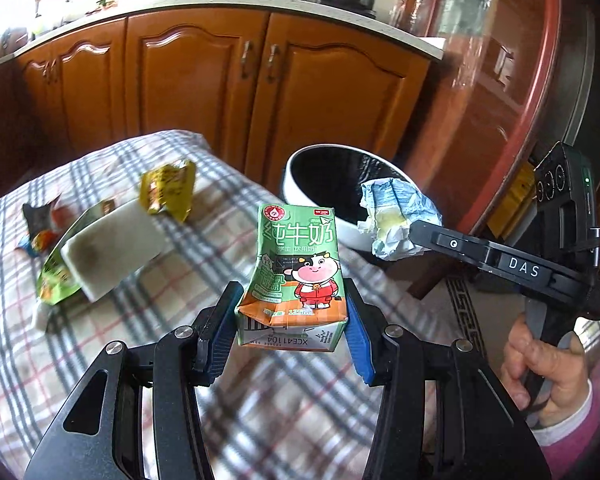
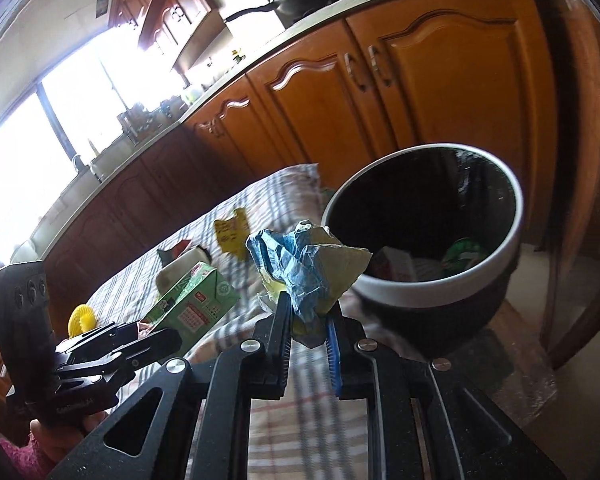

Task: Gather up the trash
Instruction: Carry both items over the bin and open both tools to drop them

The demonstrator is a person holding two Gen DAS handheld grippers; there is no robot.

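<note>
My left gripper (image 1: 290,304) is shut on a green milk carton (image 1: 296,264) with a cartoon cow, held above the plaid tablecloth (image 1: 180,240). The carton also shows in the right wrist view (image 2: 192,300). My right gripper (image 2: 310,320) is shut on a crumpled blue and yellow paper wad (image 2: 304,264), held beside the rim of the white trash bin (image 2: 440,288). In the left wrist view the wad (image 1: 396,216) hangs over the bin's (image 1: 300,176) near edge. The bin holds some trash.
On the cloth lie a yellow wrapper (image 1: 168,190), a white block on a green packet (image 1: 108,248) and a dark wrapper (image 1: 42,220). Orange kitchen cabinets (image 1: 204,80) stand behind. A red-brown round table edge (image 1: 500,100) is at the right.
</note>
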